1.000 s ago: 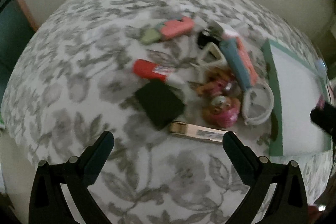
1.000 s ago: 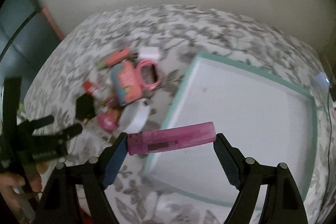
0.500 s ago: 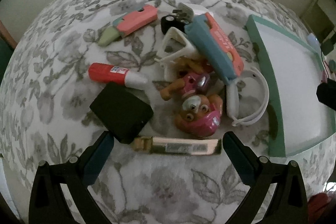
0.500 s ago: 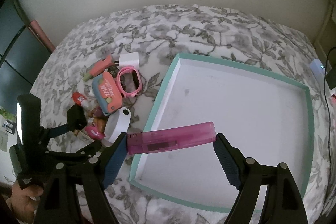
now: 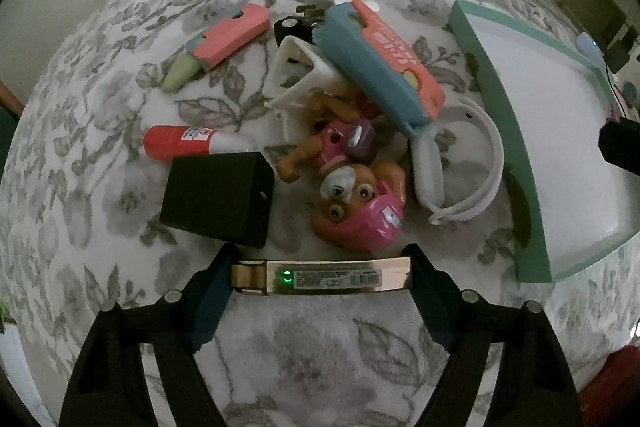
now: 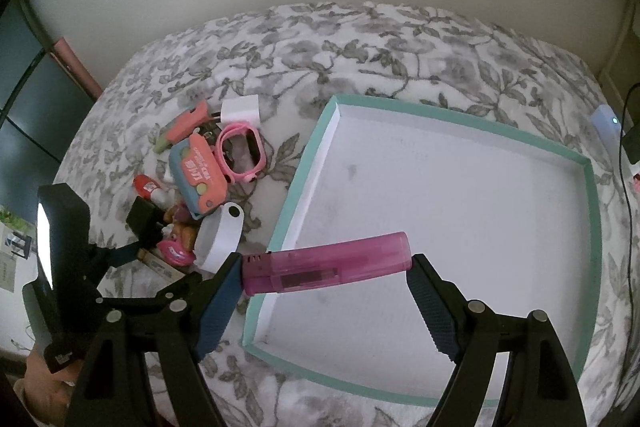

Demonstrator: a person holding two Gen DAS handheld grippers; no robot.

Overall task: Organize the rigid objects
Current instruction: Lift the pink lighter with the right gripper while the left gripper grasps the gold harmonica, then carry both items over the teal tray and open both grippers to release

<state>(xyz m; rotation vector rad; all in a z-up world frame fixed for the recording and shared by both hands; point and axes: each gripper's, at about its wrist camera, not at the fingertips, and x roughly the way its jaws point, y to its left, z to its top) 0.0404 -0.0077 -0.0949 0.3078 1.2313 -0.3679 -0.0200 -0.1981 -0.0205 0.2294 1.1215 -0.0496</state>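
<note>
My right gripper (image 6: 325,273) is shut on a pink lighter (image 6: 326,263), held lengthwise between the fingers above the near left corner of the teal-rimmed white tray (image 6: 592,195). My left gripper (image 5: 320,277) has its fingers at both ends of a gold metal lighter (image 5: 320,275) that lies on the floral bedspread; the pads seem to touch it. Just beyond it lie a black box (image 5: 218,199), a pink dog toy (image 5: 352,203), a red glue stick (image 5: 180,143), a white strap (image 5: 460,171), a teal-and-coral case (image 5: 380,63) and a coral cutter (image 5: 224,43).
The tray rim (image 5: 508,131) stands right of the pile in the left wrist view. A pink watch (image 6: 242,155) and a white charger (image 6: 240,111) lie behind the pile. A white device (image 6: 608,127) with a cable sits at the far right.
My left gripper moved forward and down onto the gold lighter, and its fingers closed in on the ends. My right gripper carried the pink lighter slightly on over the tray's corner.
</note>
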